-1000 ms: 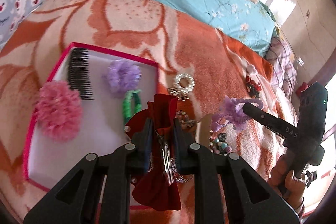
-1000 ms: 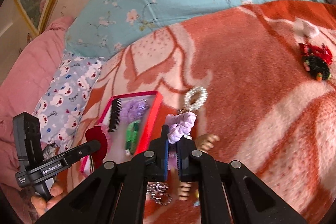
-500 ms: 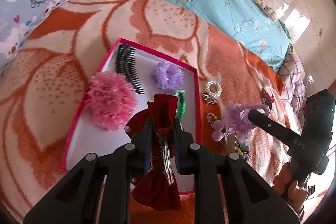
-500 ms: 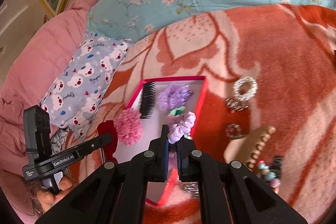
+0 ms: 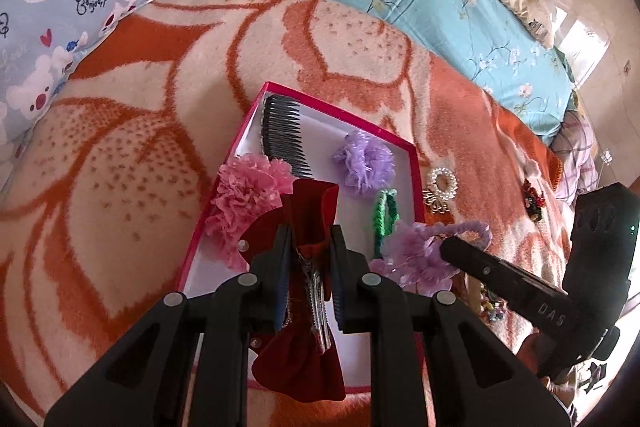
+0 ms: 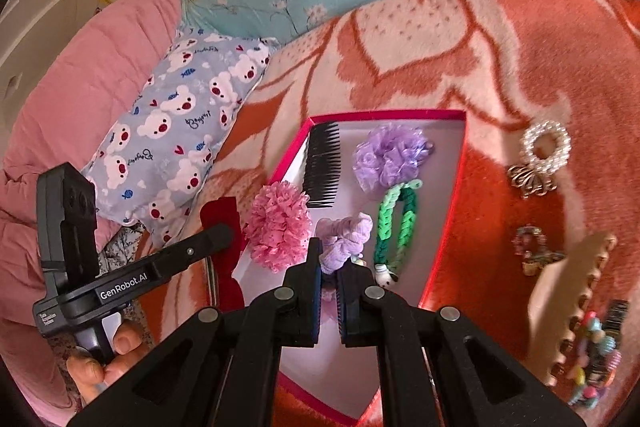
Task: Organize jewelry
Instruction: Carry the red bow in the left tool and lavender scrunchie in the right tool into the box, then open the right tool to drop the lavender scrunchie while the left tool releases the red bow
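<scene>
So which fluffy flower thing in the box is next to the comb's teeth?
The pink flower puff; it touches the black comb, while the purple one lies apart.

- Bright daylight is flooding both views, and colours are looking vivid and warm.
- In the left wrist view, glare is washing out the pale wall [image 5: 576, 39] at the upper right.
- The fisheye lens is bending the bed, and dark corners are ringing each view.
- The white floor of the pink box [image 6: 404, 311] is glowing, slightly overexposed.
- The black fingers [image 6: 308, 291] are staying dark, showing little detail.
- The beaded pieces [image 6: 596, 359] at the right edge are looking soft and smeared.
</scene>
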{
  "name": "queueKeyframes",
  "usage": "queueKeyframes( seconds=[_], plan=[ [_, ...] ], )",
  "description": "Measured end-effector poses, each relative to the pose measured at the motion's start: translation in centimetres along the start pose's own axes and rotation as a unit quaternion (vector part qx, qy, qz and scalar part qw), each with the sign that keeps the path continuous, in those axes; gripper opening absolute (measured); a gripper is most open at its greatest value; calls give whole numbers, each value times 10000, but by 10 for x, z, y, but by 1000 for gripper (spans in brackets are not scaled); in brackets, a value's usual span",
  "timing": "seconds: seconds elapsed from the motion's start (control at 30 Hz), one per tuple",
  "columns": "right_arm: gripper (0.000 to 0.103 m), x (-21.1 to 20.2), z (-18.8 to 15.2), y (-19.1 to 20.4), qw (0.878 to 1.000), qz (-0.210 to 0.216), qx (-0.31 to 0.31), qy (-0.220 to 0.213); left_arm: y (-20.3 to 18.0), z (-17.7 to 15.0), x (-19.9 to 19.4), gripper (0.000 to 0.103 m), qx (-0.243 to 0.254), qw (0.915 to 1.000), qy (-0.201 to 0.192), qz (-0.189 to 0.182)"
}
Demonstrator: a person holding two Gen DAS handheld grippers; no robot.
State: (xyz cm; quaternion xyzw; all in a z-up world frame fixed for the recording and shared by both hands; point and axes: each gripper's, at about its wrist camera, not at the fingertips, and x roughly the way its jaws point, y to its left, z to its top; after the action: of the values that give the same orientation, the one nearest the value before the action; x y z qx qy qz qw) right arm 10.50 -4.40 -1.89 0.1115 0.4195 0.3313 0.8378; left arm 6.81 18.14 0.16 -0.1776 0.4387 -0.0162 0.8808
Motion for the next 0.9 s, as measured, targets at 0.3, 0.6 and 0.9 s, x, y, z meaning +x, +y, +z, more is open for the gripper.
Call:
queueKeyframes(
  seconds=[0.3,0.6,0.9],
  plan=[
    [5,39,3,-13,9995,-28,128,287,6,9,36,15,109,9989,150,424],
    [10,59,-5,-34,9980,-96,337,523,8,3,57,17,144,9984,212,499],
    [17,55,-3,-34,9980,-95,313,532,7,3,56,28,135,9989,213,389]
  ],
)
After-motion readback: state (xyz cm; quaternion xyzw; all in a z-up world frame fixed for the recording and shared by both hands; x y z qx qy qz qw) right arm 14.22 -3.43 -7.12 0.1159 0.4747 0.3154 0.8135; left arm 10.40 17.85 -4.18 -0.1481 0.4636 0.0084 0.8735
